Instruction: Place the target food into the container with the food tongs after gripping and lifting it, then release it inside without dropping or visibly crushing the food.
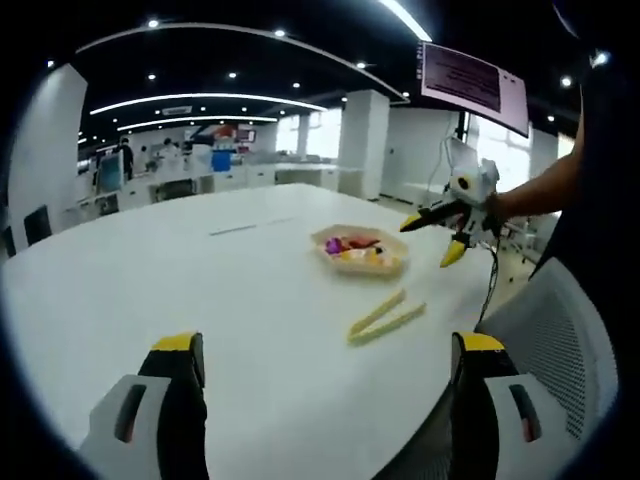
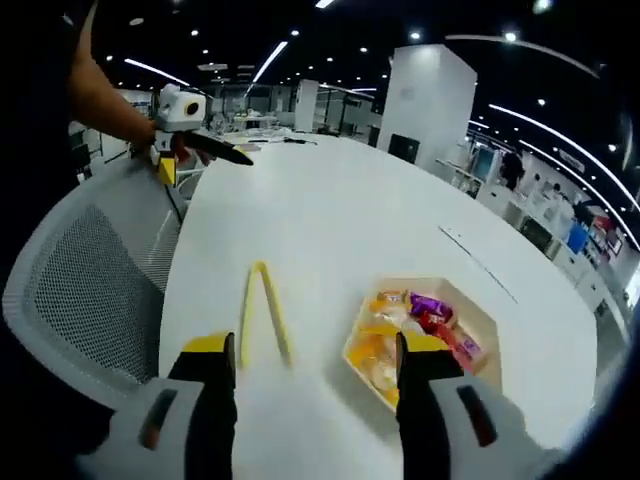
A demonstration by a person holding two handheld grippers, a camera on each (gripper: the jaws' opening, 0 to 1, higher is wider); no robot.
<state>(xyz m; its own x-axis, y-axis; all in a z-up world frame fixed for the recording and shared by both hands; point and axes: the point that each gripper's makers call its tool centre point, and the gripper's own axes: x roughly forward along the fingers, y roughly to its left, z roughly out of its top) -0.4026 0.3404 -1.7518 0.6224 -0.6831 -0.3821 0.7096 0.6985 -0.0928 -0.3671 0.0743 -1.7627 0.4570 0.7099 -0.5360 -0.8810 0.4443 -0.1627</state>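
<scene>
Yellow tongs [image 2: 264,312] beside food tray [image 2: 470,305]; both grippers empty.

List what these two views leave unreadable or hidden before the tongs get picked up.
- Food in the tray, right gripper view: the right gripper covers part of the pile.
- Same tray, left gripper view: items too small to identify.
- Tongs, left gripper view: too small to tell which end is the grip.
- Hanging sign, left gripper view: text blurred.

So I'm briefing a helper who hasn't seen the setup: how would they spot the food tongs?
Start at the big white table, then the beige tray of wrapped snacks on it. The food tongs lie flat on the tabletop beside that tray, apart from it: a thin pale-yellow V, the only loose tool there.
</scene>
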